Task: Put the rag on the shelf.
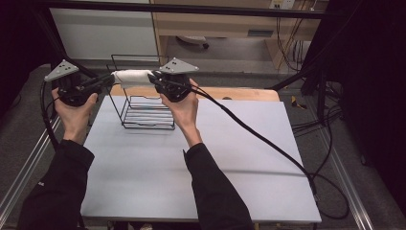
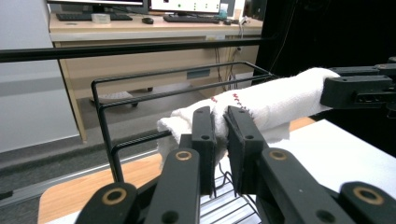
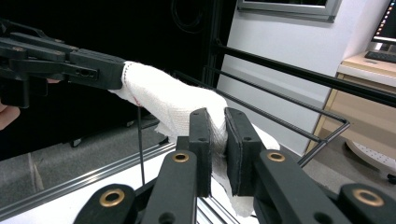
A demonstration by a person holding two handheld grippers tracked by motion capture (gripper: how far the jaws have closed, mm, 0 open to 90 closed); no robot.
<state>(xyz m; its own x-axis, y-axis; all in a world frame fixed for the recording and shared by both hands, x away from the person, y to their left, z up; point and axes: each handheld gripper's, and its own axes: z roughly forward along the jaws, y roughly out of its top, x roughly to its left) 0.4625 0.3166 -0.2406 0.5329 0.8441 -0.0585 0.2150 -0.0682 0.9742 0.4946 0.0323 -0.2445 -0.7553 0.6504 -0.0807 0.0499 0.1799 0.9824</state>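
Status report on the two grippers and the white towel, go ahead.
Left gripper and right gripper: shut on white towel, one each end. Towel stretched above wire rack. Nothing in the way.

Both grippers raised, jaws pinched nearly closed.
Left gripper (image 1: 109, 80) and right gripper (image 1: 154, 78) pointed toward each other; black-sleeved forearms reached forward, hands wrapped around the gripper bodies, cables trailing.

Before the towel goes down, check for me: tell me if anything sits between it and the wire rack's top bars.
Nothing visible does. The white towel is stretched between the left claw and the right claw, both shut on it, directly over the wire rack. Only open air separates it from the top bars.
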